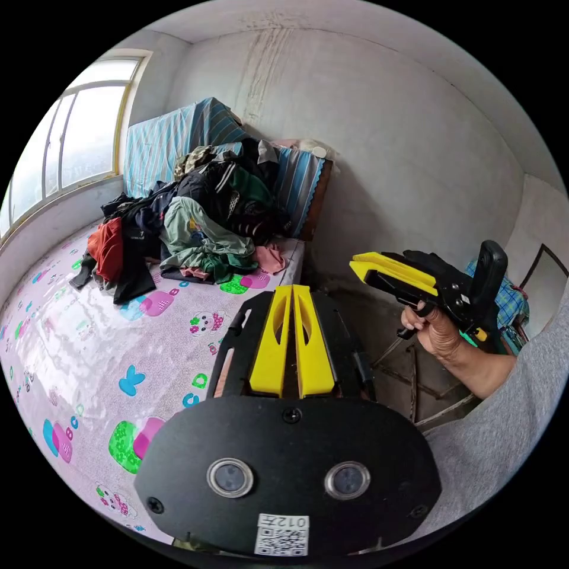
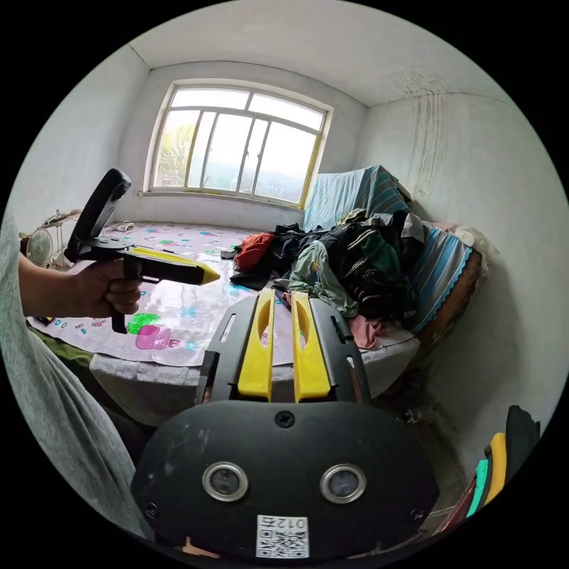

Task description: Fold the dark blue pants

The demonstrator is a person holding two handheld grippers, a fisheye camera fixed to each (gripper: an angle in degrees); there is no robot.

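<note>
Both claws clenched on nothing: left gripper, right gripper. Dark blue pants not separable within clothes pile at ten o'clock on bed. Judged soft, limp, light; grasp the waistband.

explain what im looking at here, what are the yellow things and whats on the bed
The yellow things are the jaws of two hand-held tongs, each carrying its own fisheye camera. One picture looks out over the left tongs, the other over the right tongs; both are closed and hold nothing. Each view also catches the other tool, gripped in the person's hand. On the bed, which has a cartoon-print cover, a pile of clothes lies unfolded near the wall. Nothing has been picked up yet.
</note>
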